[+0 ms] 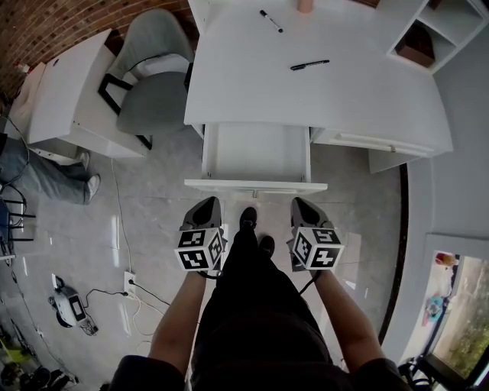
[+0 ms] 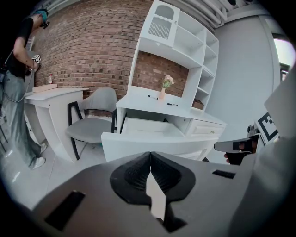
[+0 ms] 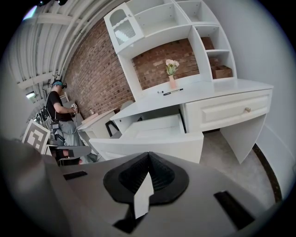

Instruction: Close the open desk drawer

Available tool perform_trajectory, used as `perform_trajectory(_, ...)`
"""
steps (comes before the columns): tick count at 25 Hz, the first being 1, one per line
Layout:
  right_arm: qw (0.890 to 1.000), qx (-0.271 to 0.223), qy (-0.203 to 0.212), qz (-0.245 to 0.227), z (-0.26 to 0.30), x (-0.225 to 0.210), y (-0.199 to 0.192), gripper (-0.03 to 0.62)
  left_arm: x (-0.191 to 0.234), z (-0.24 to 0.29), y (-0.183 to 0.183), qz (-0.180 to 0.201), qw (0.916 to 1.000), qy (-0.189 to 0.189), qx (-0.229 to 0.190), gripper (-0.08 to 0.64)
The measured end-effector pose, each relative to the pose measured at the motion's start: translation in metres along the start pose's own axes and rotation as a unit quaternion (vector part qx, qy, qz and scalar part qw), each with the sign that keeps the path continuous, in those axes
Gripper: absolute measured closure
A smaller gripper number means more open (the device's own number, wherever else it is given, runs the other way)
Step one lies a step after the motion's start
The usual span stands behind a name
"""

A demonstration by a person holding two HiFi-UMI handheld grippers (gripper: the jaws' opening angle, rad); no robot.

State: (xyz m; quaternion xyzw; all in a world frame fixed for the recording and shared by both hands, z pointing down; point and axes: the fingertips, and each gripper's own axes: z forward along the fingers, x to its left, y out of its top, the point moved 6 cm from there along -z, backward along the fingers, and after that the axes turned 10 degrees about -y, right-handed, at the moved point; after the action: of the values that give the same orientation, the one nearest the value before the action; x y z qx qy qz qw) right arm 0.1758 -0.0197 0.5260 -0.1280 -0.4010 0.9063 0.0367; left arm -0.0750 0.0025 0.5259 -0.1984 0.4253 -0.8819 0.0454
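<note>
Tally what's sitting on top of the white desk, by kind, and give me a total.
Black pens: 2
Pink vase with flowers: 1
Total: 3

Brick wall (image 2: 92, 46), grey chair (image 1: 157, 76), tiled floor (image 1: 153, 221)

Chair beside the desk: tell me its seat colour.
Padded chair is grey, black-framed; best in left gripper view.
</note>
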Motion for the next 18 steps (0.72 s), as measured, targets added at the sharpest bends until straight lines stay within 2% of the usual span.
perform_trajectory(9, 0.999, 0.027, -0.013, -0.011, 0.027, 0.005, 0.001, 0.588, 0.017, 0.024, 0.003, -0.016, 0.9998, 0.002, 0.013, 0.551)
perform_trajectory(18, 0.999, 0.028, -0.023, -0.016, 0.045, 0.004, 0.012, 0.588, 0.025, 0.038, 0.018, -0.009, 0.9996, -0.009, 0.024, 0.549)
